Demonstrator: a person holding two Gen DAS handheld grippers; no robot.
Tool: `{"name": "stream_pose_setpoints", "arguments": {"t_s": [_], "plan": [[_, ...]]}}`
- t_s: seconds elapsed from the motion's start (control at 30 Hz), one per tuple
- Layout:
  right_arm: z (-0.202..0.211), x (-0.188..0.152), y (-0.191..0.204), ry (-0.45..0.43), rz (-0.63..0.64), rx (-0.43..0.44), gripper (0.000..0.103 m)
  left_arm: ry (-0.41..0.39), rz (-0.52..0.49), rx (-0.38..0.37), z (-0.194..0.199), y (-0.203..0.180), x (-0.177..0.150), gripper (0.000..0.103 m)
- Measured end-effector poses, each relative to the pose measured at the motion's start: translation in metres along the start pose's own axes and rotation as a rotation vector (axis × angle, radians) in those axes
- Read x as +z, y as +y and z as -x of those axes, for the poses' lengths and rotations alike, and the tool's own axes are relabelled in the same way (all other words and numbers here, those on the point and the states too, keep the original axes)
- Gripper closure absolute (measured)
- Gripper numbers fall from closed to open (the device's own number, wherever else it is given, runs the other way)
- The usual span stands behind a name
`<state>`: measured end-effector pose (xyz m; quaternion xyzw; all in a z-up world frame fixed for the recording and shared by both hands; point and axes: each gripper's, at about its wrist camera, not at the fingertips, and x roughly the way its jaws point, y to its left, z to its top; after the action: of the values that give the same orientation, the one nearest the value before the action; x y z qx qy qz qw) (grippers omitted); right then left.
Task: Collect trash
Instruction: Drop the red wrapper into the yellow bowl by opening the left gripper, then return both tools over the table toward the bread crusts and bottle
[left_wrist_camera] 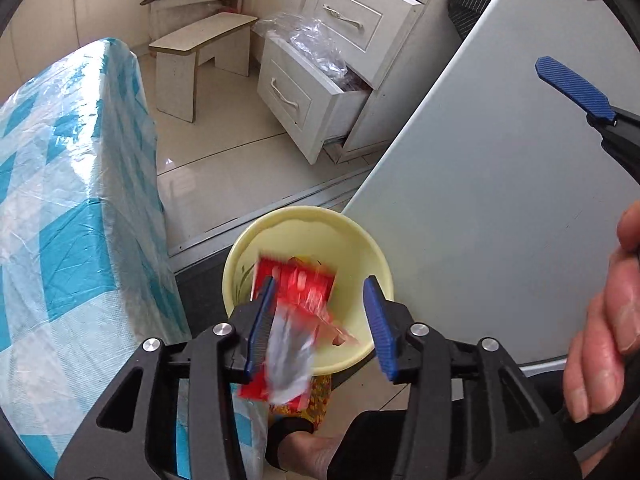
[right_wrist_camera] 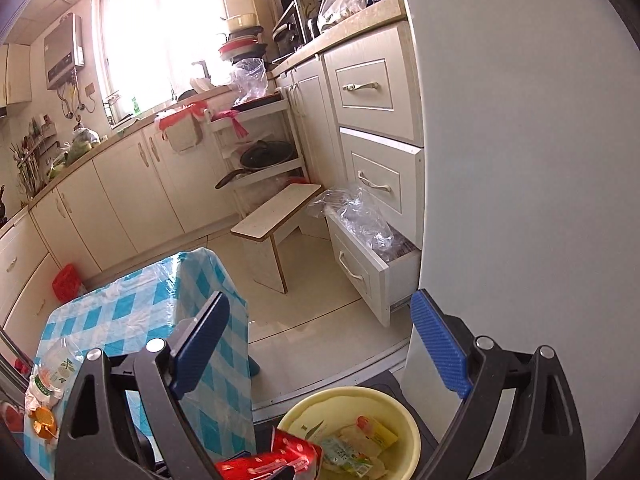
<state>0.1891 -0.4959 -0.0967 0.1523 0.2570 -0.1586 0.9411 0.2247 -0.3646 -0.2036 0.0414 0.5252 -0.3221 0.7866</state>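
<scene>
A bowl (left_wrist_camera: 276, 236) stands on the floor (left_wrist_camera: 224, 148) between a covered bench (left_wrist_camera: 72, 184) on its left and a large appliance (left_wrist_camera: 500, 216) on its right. Packets (right_wrist_camera: 360, 444) lie in the bowl. A wrapper (left_wrist_camera: 296, 312) hangs over the bowl's near rim, between the jaws of the left gripper (left_wrist_camera: 320, 320). Beyond the bowl stands a stool (left_wrist_camera: 200, 60). To the stool's right an open drawer (left_wrist_camera: 304, 96) holds plastic bags (left_wrist_camera: 316, 44). On the bench near the right gripper (right_wrist_camera: 320, 360) lies a bottle (right_wrist_camera: 56, 372).
</scene>
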Motion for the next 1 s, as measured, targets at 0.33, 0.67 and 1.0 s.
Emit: {"name": "stream_pose_setpoints", "arguments": {"t_s": [0.33, 0.67, 1.0], "plan": [[0.001, -0.002, 0.002, -0.004, -0.001, -0.004, 0.015, -0.052, 0.012, 0.034, 0.027, 0.012, -0.006, 0.053], [0.001, -0.002, 0.021, -0.032, 0.026, 0.012, 0.014, -0.172, -0.008, 0.123, 0.084, 0.024, -0.018, 0.038], [-0.004, -0.002, 0.065, -0.062, 0.117, 0.054, 0.014, -0.289, 0.007, 0.237, 0.142, 0.046, -0.033, 0.029]]}}
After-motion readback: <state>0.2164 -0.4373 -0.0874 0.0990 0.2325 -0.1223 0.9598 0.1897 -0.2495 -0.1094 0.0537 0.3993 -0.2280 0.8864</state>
